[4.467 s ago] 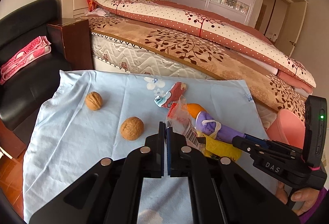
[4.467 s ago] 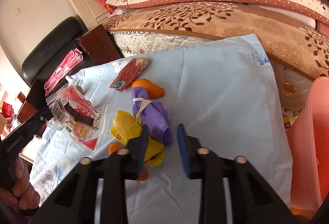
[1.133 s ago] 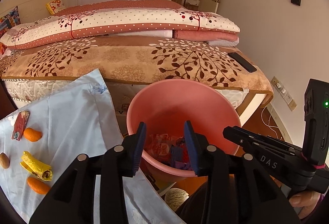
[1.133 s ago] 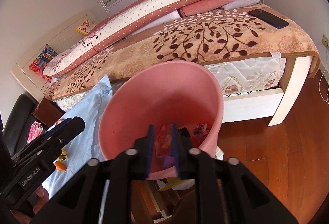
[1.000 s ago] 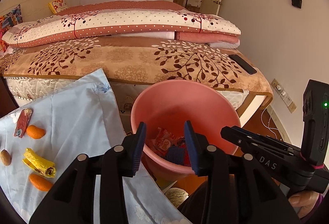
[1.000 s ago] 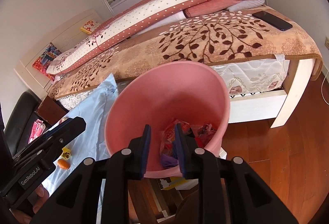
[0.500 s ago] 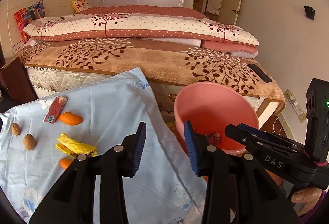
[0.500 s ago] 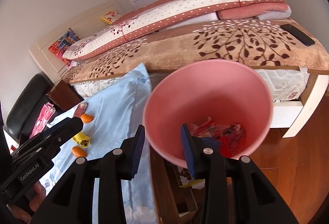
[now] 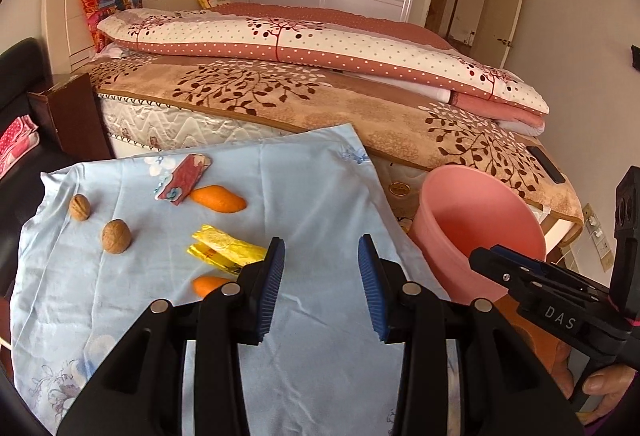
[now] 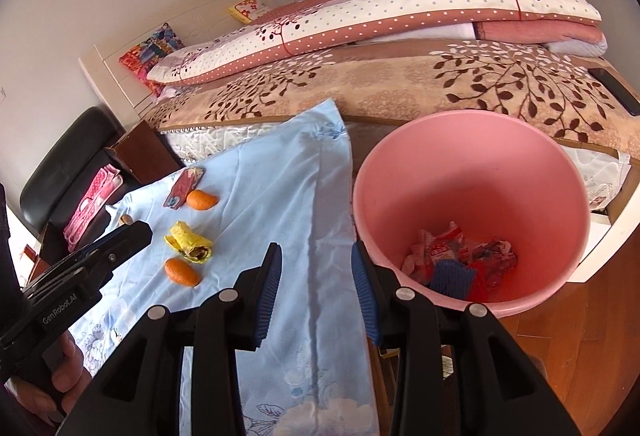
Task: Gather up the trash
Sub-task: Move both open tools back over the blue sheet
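Swinging back to the pale blue flowered cloth point(image 9: 320, 195), both grippers empty.
Left gripper point(image 9: 320, 290) and right gripper point(image 10: 314, 290) hang open; crumpled yellow wrapper point(image 9: 226, 250) now ahead, earlier wrappers lie in the round pink plastic bin point(image 10: 472, 171).

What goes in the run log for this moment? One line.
left tongs: open, empty | right tongs: open, empty | pink plastic bin: holds wrappers | crumpled yellow wrapper: on blue cloth
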Tool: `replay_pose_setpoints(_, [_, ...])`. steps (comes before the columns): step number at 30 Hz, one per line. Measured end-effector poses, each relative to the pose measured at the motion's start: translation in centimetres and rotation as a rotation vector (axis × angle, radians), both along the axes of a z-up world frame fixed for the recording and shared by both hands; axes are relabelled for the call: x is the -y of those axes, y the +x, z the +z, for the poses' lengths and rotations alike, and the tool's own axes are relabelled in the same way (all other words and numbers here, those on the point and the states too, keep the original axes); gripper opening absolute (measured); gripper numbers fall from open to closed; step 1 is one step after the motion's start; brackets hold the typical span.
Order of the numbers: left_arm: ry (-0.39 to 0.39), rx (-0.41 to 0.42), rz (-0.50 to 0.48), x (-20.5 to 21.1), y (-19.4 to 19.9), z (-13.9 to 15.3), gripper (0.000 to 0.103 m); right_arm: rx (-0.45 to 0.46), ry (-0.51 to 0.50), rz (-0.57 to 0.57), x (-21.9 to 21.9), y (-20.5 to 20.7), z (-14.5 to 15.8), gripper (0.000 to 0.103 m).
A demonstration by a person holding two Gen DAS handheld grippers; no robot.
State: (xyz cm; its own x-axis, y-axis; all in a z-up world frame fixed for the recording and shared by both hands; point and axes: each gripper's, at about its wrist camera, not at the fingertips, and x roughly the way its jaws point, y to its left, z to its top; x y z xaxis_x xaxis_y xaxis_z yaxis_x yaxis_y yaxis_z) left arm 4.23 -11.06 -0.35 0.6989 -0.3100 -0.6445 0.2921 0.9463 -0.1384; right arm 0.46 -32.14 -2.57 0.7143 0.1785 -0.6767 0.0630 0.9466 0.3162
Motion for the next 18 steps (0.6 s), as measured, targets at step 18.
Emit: replay_pose_setpoints(18, [0.029, 0.006, 0.208, -8.6, 0.6, -1.1, 0.039, 0.015, -0.052, 0.219, -8.5, 3.4, 0.3, 0.046])
